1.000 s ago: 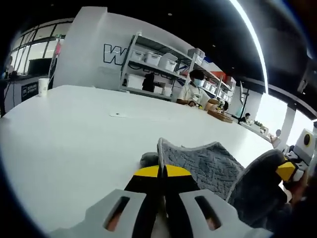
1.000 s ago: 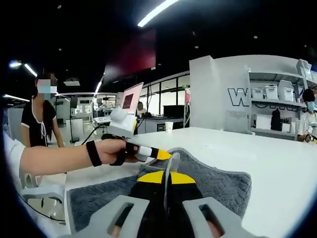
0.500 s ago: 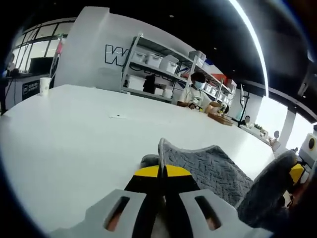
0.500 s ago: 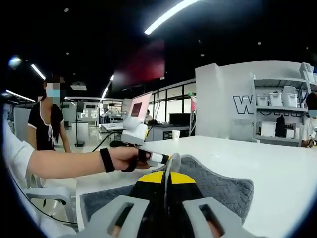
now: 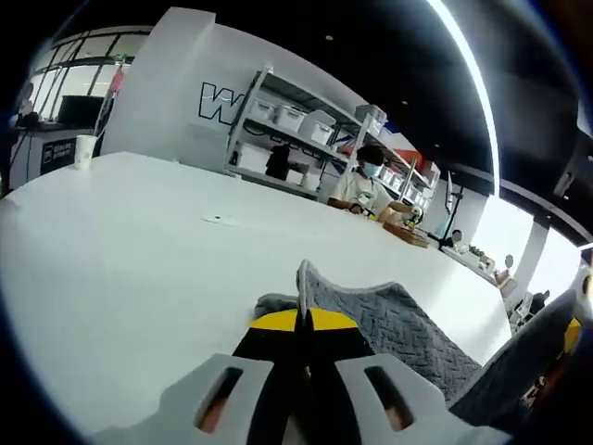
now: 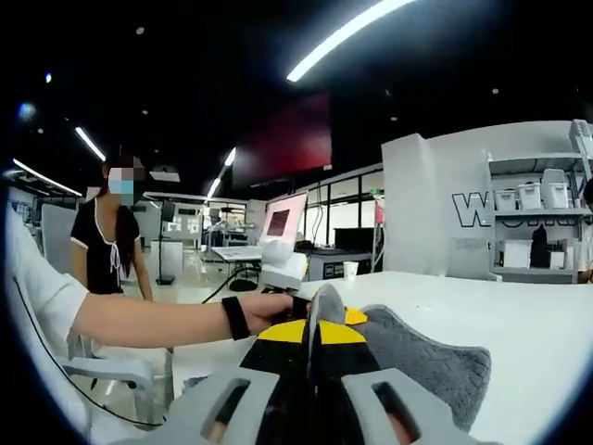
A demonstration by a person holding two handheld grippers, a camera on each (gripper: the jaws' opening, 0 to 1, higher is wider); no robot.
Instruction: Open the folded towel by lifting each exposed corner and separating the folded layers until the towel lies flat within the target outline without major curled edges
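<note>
A grey quilted towel (image 5: pixel 394 324) lies partly on the white table (image 5: pixel 130 241), its near edge standing up between the jaws of my left gripper (image 5: pixel 301 311), which is shut on it. At the right edge of that view the towel rises in a lifted fold (image 5: pixel 519 357). In the right gripper view the same grey towel (image 6: pixel 426 357) hangs from my right gripper (image 6: pixel 315 320), shut on its edge. Behind those jaws a person's hand (image 6: pixel 269 311) holds the left gripper, partly hidden.
Shelving with white bins (image 5: pixel 296 116) and a seated masked person (image 5: pixel 361 176) stand beyond the table's far side. A paper cup (image 5: pixel 85 148) sits at the far left of the table. A standing person (image 6: pixel 111 241) and desks with a monitor (image 6: pixel 283 222) lie off the table's edge.
Both grippers have risen with the towel still clamped. The right gripper has drawn off toward the right edge of the left view, stretching the towel. The holding hand now sits behind the right jaws.
</note>
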